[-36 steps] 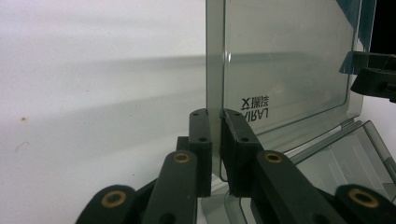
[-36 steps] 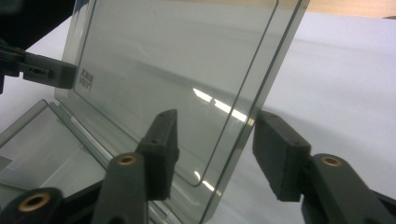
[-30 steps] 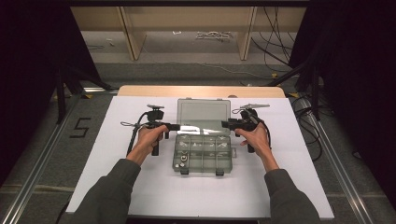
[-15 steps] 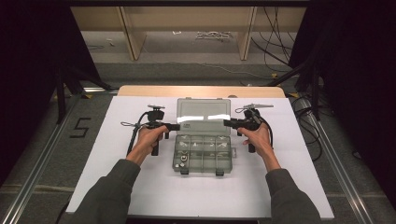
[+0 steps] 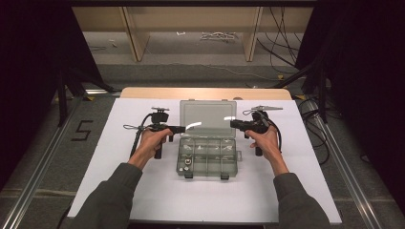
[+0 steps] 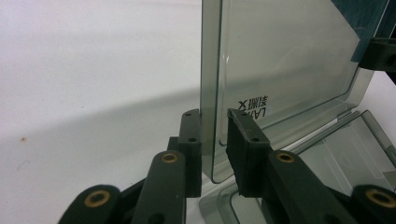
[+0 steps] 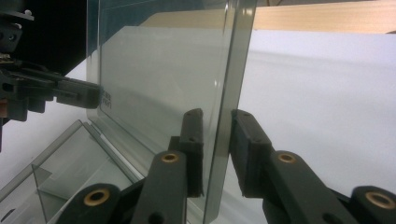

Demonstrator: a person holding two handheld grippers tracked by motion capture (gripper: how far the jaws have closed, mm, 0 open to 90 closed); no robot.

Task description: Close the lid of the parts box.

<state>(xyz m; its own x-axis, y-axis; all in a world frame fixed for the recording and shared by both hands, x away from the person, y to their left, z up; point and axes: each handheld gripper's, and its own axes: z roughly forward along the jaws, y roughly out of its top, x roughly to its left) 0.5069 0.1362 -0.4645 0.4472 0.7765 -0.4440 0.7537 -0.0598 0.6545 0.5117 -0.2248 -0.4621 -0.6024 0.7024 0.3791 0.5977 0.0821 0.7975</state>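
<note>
- On my left gripper (image 6: 214, 140) the two black jaws stand apart, one on each side of the left edge of the lid (image 6: 285, 65); a narrow gap shows at the inner jaw, so I cannot tell if either pad touches the plastic
- On my right gripper (image 7: 215, 144) the jaws are also apart, with the right edge of the same lid (image 7: 163, 88) between them and not pressed
- The lid is smoky transparent plastic and stands almost upright on its hinge, at the far side of the organizer box (image 5: 207, 156)
- Small printed letters are on the lid near the left gripper, too blurred for me to read
- In the high view the box lies open in the middle of the white table (image 5: 119, 191), and its tray is divided in small compartments
- A few tiny pieces lie in the front left compartments; I cannot tell what they are
- Both hands hold the grippers at lid height, left (image 5: 177, 128) and right (image 5: 234, 124), just beside the box
</note>
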